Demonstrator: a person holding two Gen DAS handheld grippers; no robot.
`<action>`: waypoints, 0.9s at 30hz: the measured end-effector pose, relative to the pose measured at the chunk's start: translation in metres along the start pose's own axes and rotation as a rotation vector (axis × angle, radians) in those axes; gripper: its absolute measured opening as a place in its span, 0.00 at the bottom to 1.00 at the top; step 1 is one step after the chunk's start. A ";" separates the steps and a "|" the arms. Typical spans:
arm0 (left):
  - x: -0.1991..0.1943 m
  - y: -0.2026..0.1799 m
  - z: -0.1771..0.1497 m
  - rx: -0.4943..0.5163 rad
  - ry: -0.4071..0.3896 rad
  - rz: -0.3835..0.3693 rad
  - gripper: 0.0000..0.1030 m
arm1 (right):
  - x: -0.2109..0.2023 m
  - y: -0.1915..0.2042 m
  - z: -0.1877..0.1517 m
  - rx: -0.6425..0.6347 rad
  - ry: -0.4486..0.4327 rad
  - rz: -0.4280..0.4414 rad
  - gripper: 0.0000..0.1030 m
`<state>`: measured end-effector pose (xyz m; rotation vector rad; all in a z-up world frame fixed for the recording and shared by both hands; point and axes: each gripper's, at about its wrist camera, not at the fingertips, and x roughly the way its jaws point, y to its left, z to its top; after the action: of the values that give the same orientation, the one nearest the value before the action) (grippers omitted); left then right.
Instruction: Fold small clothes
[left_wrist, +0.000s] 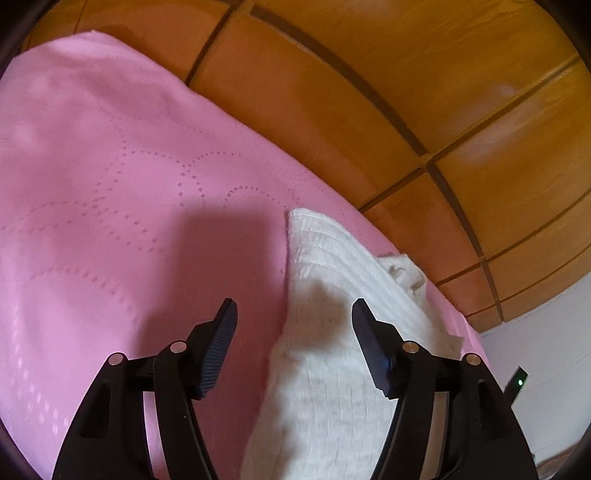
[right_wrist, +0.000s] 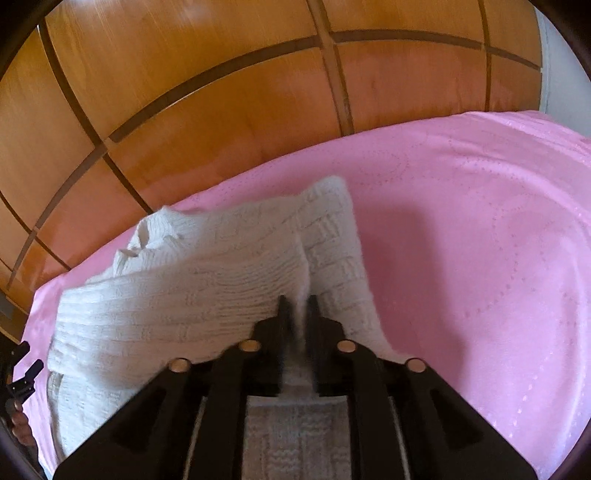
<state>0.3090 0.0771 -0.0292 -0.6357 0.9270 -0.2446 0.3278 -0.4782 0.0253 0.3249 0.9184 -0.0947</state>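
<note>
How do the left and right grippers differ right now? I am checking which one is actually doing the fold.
The left gripper is open, its jaws spread wide; the right gripper is shut on the white knit garment.
The left gripper holds nothing and hangs over the garment's edge and the pink bedspread; the right gripper has knit pinched between its fingers.
Both are black two-finger grippers, pointing toward the wooden headboard.

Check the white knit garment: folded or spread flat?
Partly folded: the white knit garment has one layer doubled over another, its edge pinched by the right gripper.
</note>
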 end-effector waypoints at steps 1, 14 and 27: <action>0.009 0.001 0.006 -0.010 0.020 -0.015 0.61 | -0.004 0.001 0.001 -0.004 -0.015 -0.012 0.32; 0.078 -0.015 0.039 -0.067 0.114 -0.072 0.13 | -0.005 0.076 -0.012 -0.194 -0.022 0.104 0.63; 0.031 -0.085 -0.031 0.449 -0.141 0.322 0.26 | 0.027 0.084 -0.037 -0.293 -0.002 -0.012 0.70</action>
<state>0.3080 -0.0172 -0.0117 -0.0848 0.7901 -0.1111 0.3342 -0.3849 0.0023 0.0474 0.9179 0.0292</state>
